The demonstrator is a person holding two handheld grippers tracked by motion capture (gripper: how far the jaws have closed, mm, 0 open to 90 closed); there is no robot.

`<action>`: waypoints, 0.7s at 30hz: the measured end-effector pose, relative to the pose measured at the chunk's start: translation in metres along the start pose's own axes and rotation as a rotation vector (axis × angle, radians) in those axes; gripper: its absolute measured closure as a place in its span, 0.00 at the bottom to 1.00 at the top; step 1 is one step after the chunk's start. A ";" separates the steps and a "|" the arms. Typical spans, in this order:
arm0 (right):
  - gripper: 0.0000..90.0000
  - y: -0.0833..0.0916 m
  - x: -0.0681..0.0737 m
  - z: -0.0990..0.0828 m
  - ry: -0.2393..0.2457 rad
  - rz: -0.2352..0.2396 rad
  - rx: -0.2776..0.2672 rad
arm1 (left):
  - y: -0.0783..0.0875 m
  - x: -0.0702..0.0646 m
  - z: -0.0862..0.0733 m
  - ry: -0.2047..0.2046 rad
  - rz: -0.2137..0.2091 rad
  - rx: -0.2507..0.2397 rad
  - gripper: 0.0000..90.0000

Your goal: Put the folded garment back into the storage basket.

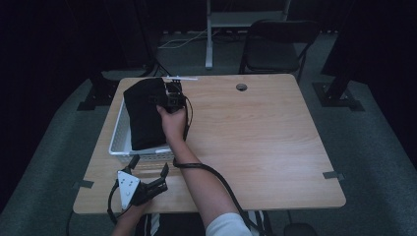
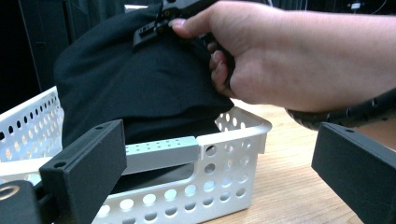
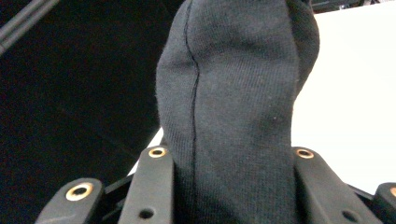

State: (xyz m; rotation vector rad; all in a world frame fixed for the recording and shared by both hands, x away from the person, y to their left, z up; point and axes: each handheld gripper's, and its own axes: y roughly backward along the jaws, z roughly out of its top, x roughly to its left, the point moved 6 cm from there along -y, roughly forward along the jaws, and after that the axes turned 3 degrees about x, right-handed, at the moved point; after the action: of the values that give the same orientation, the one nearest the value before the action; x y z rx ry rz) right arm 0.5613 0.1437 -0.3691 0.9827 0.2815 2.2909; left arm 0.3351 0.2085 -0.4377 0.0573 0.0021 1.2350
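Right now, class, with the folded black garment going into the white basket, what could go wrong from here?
1. The black garment bulges above the white basket rim; once released it may unfold or spill over the edge.
2. The right gripper is clamped on a thick fold of cloth; pulling away before the jaws open fully could drag the garment back out.
3. The left gripper hangs open just off the basket, not bracing it, so the light basket could slide on the table.

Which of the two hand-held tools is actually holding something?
The right tool, over the white basket, is clamped on the black cloth. The left tool, near the table's front edge, has its jaws spread wide with nothing between them.
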 end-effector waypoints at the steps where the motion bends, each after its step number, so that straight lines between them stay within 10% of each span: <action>1: 0.75 -0.002 -0.001 -0.001 0.000 -0.001 0.011 | 0.000 0.000 0.000 0.000 0.000 0.000 0.05; 19: 0.75 -0.013 0.001 -0.008 -0.071 0.036 0.038 | 0.000 0.000 0.000 0.000 -0.001 0.000 0.05; 21: 0.75 -0.013 0.004 -0.008 -0.015 -0.008 0.047 | 0.000 0.000 0.000 0.001 -0.001 0.000 0.05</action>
State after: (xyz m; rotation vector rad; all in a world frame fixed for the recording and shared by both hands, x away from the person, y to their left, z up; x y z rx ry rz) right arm 0.5595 0.1572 -0.3781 1.0194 0.3335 2.2783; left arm 0.3351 0.2085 -0.4377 0.0566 0.0026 1.2336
